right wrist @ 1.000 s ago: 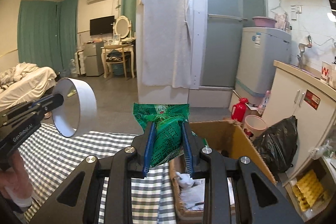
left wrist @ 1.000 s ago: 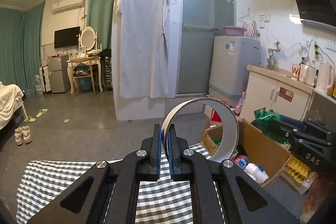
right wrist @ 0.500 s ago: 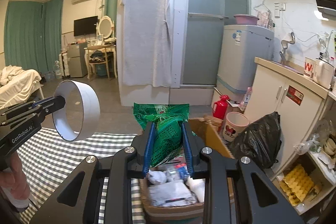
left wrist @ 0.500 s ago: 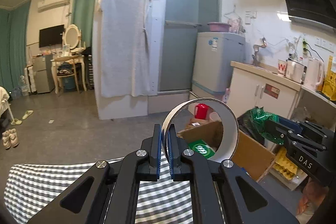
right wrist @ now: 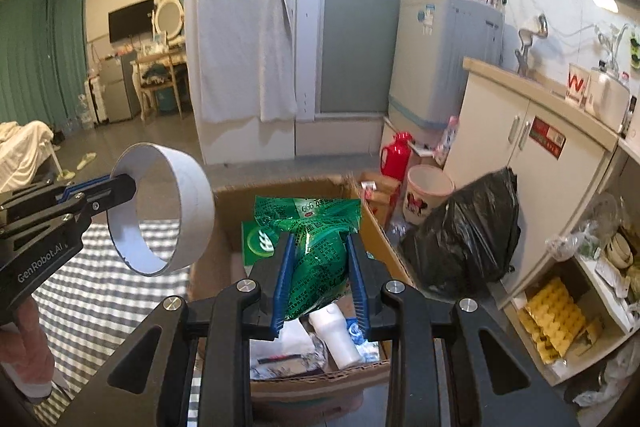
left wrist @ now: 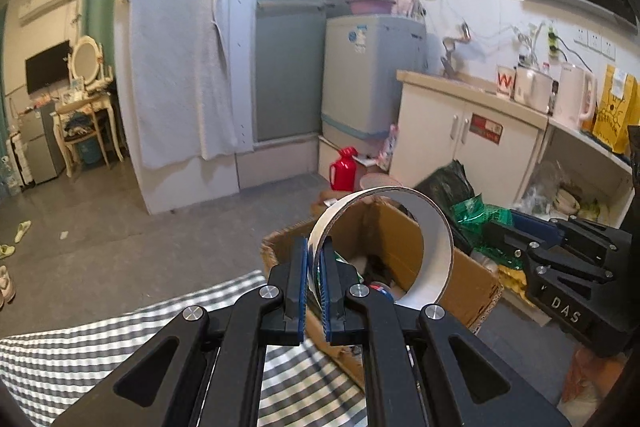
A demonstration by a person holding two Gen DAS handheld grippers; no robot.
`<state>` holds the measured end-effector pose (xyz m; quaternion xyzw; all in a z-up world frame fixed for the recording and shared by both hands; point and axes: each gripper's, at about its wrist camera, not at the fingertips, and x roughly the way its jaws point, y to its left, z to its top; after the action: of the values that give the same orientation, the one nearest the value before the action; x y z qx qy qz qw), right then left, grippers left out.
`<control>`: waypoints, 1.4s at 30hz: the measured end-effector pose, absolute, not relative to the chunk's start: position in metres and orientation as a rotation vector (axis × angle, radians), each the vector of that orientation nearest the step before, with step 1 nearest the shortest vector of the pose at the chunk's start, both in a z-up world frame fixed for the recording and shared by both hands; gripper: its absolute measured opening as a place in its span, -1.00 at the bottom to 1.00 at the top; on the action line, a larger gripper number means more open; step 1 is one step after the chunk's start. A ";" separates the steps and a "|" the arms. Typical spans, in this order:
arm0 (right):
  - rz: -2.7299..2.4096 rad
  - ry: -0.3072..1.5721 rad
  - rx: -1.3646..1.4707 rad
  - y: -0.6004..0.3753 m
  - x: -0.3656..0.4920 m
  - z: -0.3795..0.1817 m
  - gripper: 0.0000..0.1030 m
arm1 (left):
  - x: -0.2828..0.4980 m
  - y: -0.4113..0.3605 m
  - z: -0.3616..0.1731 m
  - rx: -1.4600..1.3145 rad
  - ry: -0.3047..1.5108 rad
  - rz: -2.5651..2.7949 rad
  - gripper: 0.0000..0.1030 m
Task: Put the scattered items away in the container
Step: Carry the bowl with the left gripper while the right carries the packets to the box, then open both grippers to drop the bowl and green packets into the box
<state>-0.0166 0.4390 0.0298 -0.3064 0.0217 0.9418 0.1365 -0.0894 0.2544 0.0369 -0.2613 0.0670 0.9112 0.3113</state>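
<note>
Our left gripper [left wrist: 314, 259] pinches the wall of a white cardboard ring [left wrist: 416, 227], jaws nearly touching. Our right gripper [right wrist: 320, 259] clamps a green packet [right wrist: 316, 247] directly above the open cardboard box [right wrist: 380, 223], which already holds bottles and wrappers. The ring hangs over the box's near-left edge by the checked cloth [right wrist: 100, 287]; let go here, we judge it could catch the rim and roll out onto the floor.
</note>
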 end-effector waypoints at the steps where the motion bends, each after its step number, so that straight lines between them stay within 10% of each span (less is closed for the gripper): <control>1: 2.719 0.065 -0.910 0.443 -0.020 0.026 -0.49 | -0.092 0.260 0.034 -0.707 0.181 2.393 -0.89; 26: 2.623 0.103 -1.094 0.470 -0.039 -0.023 -0.49 | -0.140 0.353 -0.056 -1.062 0.376 2.176 -0.83; 31: 2.629 0.111 -1.074 0.470 -0.039 -0.021 -0.49 | -0.138 0.356 -0.057 -1.053 0.364 2.176 -0.33; 33: 2.633 0.111 -1.067 0.469 -0.039 -0.020 -0.49 | -0.136 0.354 -0.052 -1.017 0.343 2.195 0.27; 42: 2.662 0.120 -0.964 0.464 -0.031 -0.002 -0.49 | -0.120 0.340 -0.020 -0.853 0.315 2.264 0.43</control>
<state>-0.0314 0.4636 -0.0024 -0.3361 0.0417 0.9283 0.1532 -0.1197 0.3404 -0.0196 -0.3284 0.1211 0.8714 0.3438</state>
